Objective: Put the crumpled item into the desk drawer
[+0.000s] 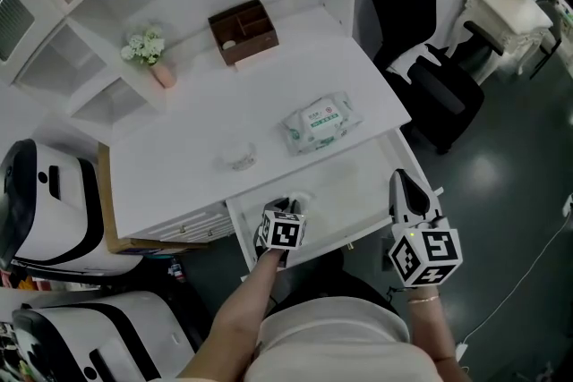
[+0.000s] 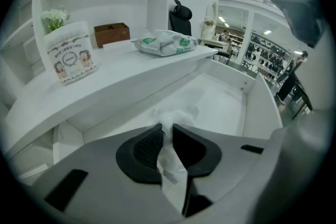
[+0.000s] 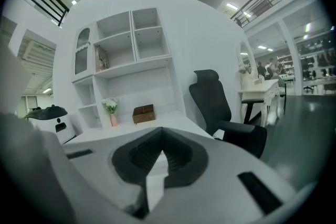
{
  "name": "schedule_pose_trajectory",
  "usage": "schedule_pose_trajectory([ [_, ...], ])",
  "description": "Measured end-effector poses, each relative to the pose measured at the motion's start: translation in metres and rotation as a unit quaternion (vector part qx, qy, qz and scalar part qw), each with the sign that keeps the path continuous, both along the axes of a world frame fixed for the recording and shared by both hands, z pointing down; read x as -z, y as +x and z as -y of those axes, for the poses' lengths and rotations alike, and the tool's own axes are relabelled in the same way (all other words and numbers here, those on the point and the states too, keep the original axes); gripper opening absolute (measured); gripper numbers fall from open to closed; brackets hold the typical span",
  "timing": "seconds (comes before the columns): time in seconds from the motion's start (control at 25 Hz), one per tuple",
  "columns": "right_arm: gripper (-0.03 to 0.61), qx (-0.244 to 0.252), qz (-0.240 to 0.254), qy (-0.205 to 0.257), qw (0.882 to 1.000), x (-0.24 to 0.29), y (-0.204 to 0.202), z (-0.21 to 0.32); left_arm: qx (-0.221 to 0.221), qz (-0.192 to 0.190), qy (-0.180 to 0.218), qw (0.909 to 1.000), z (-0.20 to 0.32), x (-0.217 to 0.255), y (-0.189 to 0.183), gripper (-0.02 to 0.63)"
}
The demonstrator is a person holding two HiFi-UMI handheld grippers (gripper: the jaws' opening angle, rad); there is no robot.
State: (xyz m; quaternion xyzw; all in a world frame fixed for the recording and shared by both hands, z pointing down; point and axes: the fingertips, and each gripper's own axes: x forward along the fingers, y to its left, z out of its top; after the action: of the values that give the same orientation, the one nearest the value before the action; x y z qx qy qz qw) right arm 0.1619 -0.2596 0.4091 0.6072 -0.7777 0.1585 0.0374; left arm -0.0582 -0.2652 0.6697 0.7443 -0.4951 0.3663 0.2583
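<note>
The left gripper [image 2: 168, 131] is clamped on the crumpled item [image 2: 178, 113], perhaps tissue, over the open drawer's [image 1: 358, 192] left end. The right gripper [image 3: 161, 136], jaws together and empty, hovers at the drawer's right.

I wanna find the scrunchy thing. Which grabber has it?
The left gripper, over the open drawer: its fingers pinch the crumpled white item. The right gripper holds nothing.

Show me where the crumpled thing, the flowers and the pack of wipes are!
crumpled thing [image 2: 176, 117], left gripper view, on the bunched part sticking out past the gripper.
flowers [image 1: 143, 45], head view, on the white blossoms.
pack of wipes [image 1: 320, 123], head view, on the middle of its top.
</note>
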Motion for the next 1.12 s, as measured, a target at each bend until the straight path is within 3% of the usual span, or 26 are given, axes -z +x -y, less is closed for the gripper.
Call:
schedule_pose_trajectory([
  [0.6, 0.002, 0.000, -0.003, -0.015, 1.000, -0.007, -0.006, 0.007, -0.018, 0.016, -0.079, 0.9966, -0.005, -0.039, -0.003, 0.057],
  [1.12, 0.002, 0.000, -0.002, -0.024, 1.000, -0.013, -0.006, 0.006, -0.014, 0.021, -0.117, 0.9929, -0.009, -0.055, -0.009, 0.092],
])
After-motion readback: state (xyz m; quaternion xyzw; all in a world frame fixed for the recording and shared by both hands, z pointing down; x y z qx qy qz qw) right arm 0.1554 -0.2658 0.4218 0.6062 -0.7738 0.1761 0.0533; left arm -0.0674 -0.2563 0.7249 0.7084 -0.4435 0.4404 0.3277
